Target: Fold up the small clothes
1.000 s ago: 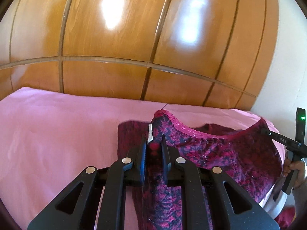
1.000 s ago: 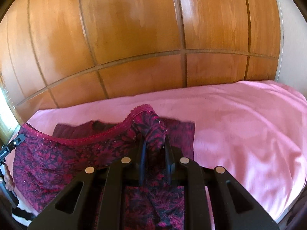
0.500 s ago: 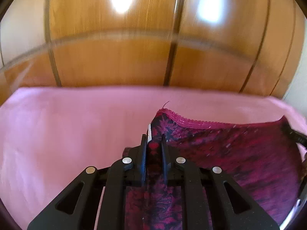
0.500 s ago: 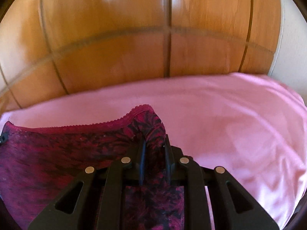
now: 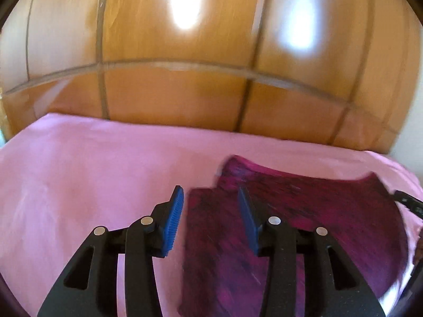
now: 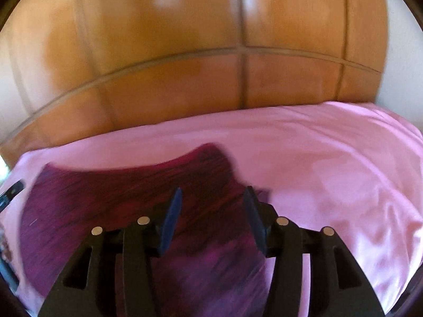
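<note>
Underwear (image 5: 304, 227) in dark red and black print lies spread on our pink sheet (image 5: 92, 179), toward its right side in the left wrist view and toward its left side in the right wrist view (image 6: 111, 200). Both pictures are blurred, so we cannot make out the print or the trim. Our left gripper (image 5: 210, 219) is released, its blue pads (image 5: 174, 219) wide apart above the garment's left edge. Our right gripper (image 6: 212, 220) is likewise released, pads spread over the garment's right part. Wooden panelling (image 6: 211, 52) stands on the far side of the sheet.
</note>
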`<state>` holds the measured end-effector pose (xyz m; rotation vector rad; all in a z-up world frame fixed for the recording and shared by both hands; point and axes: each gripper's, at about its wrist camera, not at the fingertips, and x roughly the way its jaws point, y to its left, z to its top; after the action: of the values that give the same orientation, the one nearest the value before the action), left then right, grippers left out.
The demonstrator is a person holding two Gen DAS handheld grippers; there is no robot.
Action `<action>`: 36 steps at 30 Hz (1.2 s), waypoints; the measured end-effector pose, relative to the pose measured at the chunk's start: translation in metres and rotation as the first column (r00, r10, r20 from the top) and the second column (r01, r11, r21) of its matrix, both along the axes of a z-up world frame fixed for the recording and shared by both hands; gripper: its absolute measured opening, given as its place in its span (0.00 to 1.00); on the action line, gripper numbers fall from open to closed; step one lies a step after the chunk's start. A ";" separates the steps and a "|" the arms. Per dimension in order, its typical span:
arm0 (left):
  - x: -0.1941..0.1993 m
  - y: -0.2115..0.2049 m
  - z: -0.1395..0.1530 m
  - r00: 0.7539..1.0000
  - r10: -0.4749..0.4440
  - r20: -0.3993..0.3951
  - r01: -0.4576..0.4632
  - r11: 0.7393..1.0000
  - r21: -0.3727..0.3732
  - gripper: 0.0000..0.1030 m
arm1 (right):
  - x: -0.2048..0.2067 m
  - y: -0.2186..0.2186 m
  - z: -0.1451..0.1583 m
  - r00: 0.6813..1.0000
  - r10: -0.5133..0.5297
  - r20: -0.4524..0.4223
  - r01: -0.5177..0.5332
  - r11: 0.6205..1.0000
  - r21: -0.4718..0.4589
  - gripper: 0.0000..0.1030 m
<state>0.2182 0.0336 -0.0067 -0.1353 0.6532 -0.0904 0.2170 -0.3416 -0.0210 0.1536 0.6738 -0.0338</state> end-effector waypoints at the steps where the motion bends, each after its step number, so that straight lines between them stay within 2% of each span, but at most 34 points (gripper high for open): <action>1: -0.011 -0.006 0.000 1.000 -0.025 0.008 0.025 1.000 -0.002 0.40 | -0.008 0.008 0.002 1.000 0.028 0.011 -0.028 1.000 0.007 0.51; 2: -0.018 -0.010 -0.002 0.999 -0.050 0.006 0.050 0.999 0.000 0.40 | -0.017 0.017 0.002 0.998 0.061 0.019 -0.062 0.998 0.017 0.54; 4: -0.019 -0.020 -0.017 0.996 -0.071 -0.049 0.072 0.997 0.017 0.40 | -0.024 0.033 -0.002 0.995 0.099 0.011 -0.099 0.995 0.020 0.56; 6: -0.010 -0.024 -0.044 0.990 -0.054 -0.133 0.060 0.997 0.043 0.40 | -0.016 0.039 -0.019 0.995 0.081 -0.048 -0.081 0.997 0.003 0.55; 8: -0.012 -0.028 -0.052 0.993 -0.046 -0.110 0.055 0.995 0.078 0.40 | -0.005 0.034 -0.041 0.994 0.074 -0.080 -0.072 0.997 0.032 0.56; 10: -0.019 -0.030 -0.041 0.994 -0.030 -0.106 0.038 0.996 0.083 0.40 | -0.004 0.024 -0.051 0.997 0.064 -0.047 -0.059 0.993 0.098 0.56; 12: -0.031 -0.030 -0.026 0.997 -0.022 -0.077 0.028 0.997 0.076 0.40 | -0.007 0.019 -0.044 0.997 0.057 -0.042 -0.052 0.991 0.123 0.56; 16: -0.054 -0.038 -0.011 0.999 -0.028 -0.023 0.031 0.993 0.110 0.40 | -0.027 0.024 -0.030 0.998 0.061 -0.025 -0.059 0.995 0.078 0.60; 19: -0.063 -0.037 -0.010 1.000 -0.021 -0.019 0.023 0.994 0.104 0.41 | -0.050 0.018 -0.029 0.998 0.055 -0.005 -0.054 0.994 0.094 0.62; 21: -0.065 -0.033 -0.013 1.000 -0.011 -0.024 0.013 0.995 0.103 0.45 | -0.062 0.015 -0.026 0.999 0.037 0.002 -0.037 0.994 0.105 0.62; 25: -0.075 -0.026 -0.018 0.999 -0.010 -0.042 0.014 0.995 0.100 0.45 | -0.092 -0.006 -0.026 1.000 -0.028 0.001 0.028 0.991 0.130 0.62; 30: -0.090 -0.008 -0.029 0.997 -0.006 -0.075 0.010 0.998 0.056 0.45 | -0.109 -0.026 -0.037 0.997 -0.072 -0.034 0.076 0.987 0.144 0.62; 33: -0.098 0.005 -0.037 0.995 -0.020 -0.098 0.020 1.000 -0.002 0.45 | -0.117 -0.035 -0.049 0.995 -0.078 -0.062 0.089 0.979 0.186 0.60; 35: -0.105 0.013 -0.043 0.993 -0.047 -0.113 0.040 0.997 -0.062 0.45 | -0.117 -0.036 -0.054 0.995 -0.064 -0.073 0.078 0.974 0.211 0.51; 36: -0.107 0.016 -0.045 0.991 -0.060 -0.118 0.050 0.995 -0.087 0.45 | -0.117 -0.036 -0.057 0.995 -0.062 -0.079 0.078 0.973 0.216 0.50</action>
<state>0.1110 0.0495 -0.0516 -0.2048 0.7738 -0.1640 0.1002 -0.3780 -0.0775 0.3896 0.7430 -0.0332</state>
